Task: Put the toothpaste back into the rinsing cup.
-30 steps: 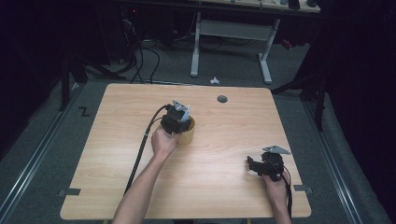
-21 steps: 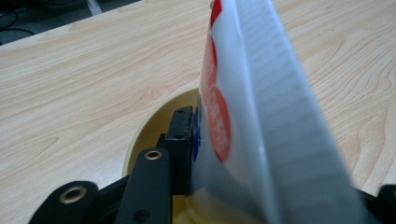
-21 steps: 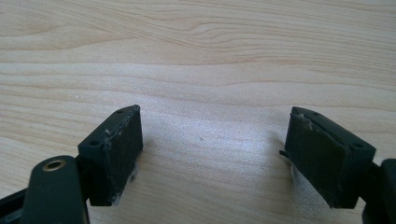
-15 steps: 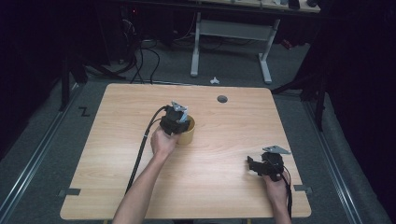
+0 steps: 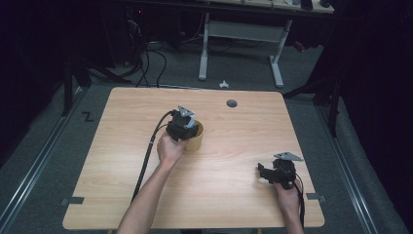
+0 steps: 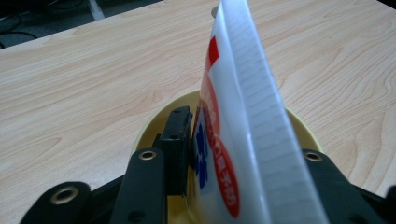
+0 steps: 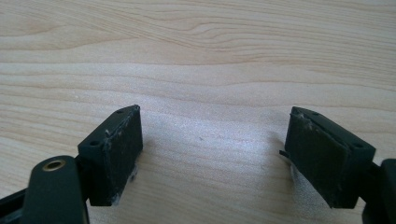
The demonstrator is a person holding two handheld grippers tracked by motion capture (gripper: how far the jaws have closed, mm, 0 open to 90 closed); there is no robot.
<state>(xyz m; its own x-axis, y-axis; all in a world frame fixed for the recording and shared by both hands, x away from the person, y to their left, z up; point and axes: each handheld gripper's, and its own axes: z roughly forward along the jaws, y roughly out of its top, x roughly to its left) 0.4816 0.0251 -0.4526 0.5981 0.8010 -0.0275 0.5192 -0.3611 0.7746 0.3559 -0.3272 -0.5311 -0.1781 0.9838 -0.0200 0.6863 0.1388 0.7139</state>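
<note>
A yellow cup (image 5: 197, 140) stands near the middle of the wooden table (image 5: 234, 141). My left gripper (image 5: 182, 126) hovers right over the cup, pointing down into it. In the left gripper view that gripper (image 6: 219, 135) is shut on a flat white tube (image 6: 243, 121) with red and blue print and a crimped end. The tube's lower part reaches inside the cup's rim (image 6: 152, 123), and its body hides the right jaw. My right gripper (image 5: 266, 173) rests low at the table's right front. Seen in its own view, the right gripper (image 7: 212, 140) is open with bare wood between its fingers.
A round cable hole (image 5: 232, 103) sits near the table's far edge. The left gripper's black cable (image 5: 146, 161) trails back across the table to the front edge. Beyond the table are a white desk frame (image 5: 241, 39), floor cables and a small white object (image 5: 223, 84).
</note>
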